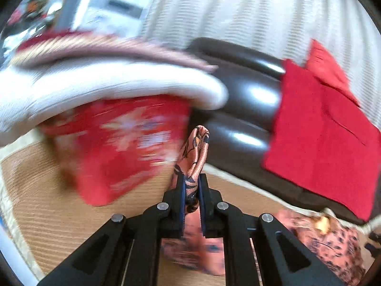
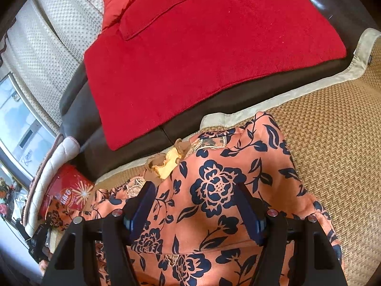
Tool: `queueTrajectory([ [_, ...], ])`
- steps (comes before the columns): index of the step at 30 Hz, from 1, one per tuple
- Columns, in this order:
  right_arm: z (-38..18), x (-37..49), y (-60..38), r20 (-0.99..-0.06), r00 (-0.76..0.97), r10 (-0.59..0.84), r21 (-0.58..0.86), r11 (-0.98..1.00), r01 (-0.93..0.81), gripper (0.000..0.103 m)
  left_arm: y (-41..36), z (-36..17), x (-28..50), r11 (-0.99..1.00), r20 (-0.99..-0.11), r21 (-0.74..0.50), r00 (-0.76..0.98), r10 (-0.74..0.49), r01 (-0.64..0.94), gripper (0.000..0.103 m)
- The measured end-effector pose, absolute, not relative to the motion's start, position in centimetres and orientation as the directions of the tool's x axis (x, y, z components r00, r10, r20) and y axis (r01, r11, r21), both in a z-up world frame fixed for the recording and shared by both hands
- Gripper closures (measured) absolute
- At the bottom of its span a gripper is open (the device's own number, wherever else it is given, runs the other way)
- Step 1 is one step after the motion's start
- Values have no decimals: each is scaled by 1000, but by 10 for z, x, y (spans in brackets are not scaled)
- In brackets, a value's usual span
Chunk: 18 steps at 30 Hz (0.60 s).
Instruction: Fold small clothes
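Nearest: left gripper, fingers together, clamped on a bunched fold of the orange floral garment, which stands up between the pads.
Right gripper: fingers apart, poised over the cloth, gripping nothing.
Garment place: spread on the woven mat, near the dark sofa with its red throw; a yellow-trimmed neckline lies at its far edge.
Handling: judged light, thin, limp and slightly slippery; it will sag and drag rather than hold shape.
Where to hold: likely hems or corners, pinched well in, both sides kept taut.
Left side: red tin, blurred in the left view.
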State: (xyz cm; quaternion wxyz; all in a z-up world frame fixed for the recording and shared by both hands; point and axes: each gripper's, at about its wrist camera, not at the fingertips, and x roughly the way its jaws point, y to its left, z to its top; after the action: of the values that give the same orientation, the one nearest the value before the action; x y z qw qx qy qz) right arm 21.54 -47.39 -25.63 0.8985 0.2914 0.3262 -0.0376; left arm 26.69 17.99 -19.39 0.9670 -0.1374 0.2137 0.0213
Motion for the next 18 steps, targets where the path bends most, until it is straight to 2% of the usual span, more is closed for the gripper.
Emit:
queueTrajectory([
  [8, -254, 211, -481, -580, 798, 166, 541, 810, 224, 31, -2, -160, 249, 941, -424, -183, 840, -337, 285, 93],
  [11, -258, 212, -488, -566, 795, 217, 593, 777, 210, 31, -85, -165, 243, 874, -474, -196, 738, -481, 444, 93],
  [15, -269, 218, -501, -507, 789, 346, 717, 677, 164, 31, -145, -182, 245, 815, -579, -196, 606, -545, 545, 89],
  [17, -276, 222, -507, -468, 781, 414, 782, 605, 148, 29, -139, -179, 242, 799, -570, -258, 583, -579, 543, 80],
  [18, -281, 224, -509, -455, 776, 437, 806, 572, 150, 28, -130, -177, 242, 805, -558, -268, 596, -578, 529, 65],
])
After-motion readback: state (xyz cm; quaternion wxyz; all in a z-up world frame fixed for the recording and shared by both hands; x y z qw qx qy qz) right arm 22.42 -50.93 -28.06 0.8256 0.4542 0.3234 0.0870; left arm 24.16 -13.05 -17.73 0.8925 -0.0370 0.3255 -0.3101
